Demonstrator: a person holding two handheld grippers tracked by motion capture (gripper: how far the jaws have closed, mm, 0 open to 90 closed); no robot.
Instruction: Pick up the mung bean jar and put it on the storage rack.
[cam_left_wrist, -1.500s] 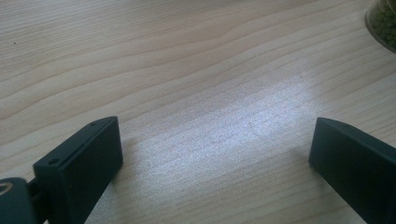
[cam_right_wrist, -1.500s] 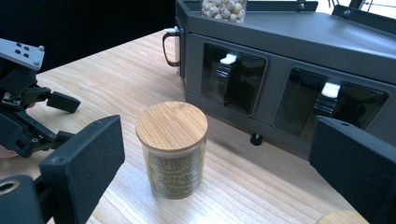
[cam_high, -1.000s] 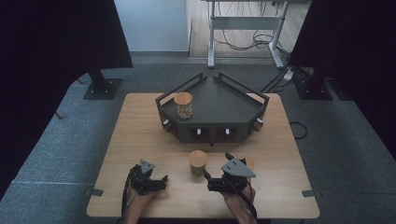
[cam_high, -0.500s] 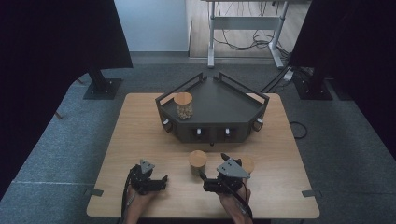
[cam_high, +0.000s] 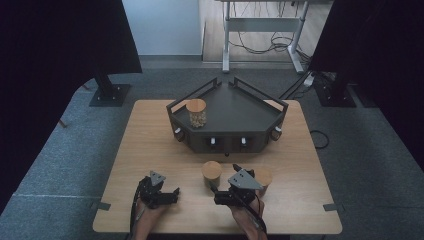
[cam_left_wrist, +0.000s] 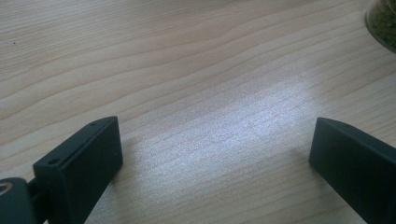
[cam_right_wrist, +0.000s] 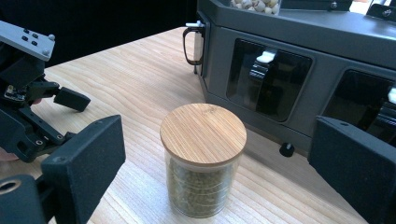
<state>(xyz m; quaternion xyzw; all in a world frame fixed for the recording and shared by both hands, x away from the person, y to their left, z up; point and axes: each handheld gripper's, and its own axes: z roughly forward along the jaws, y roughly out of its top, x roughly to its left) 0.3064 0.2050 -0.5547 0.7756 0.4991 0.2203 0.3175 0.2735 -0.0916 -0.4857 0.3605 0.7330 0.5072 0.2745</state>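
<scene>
At seven o'clock my left gripper (cam_high: 172, 192) rests on the surface (cam_high: 150, 145), jaws spread, empty. Toward five, my right gripper (cam_high: 214, 192) spreads its jaws facing the green-bean jar (cam_right_wrist: 203, 161), lined up to pinch it.

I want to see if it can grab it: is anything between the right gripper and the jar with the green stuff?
No. In the right gripper view, just bare table lies between the open right gripper and the jar.

A recording lab or studio. Black curtains (cam_high: 60, 45) hang at ten and two o'clock, their stand bases (cam_high: 110, 93) on grey carpet (cam_high: 65, 165). Loose cables (cam_high: 260, 45) trail under a metal frame (cam_high: 260, 30) at twelve.
</scene>
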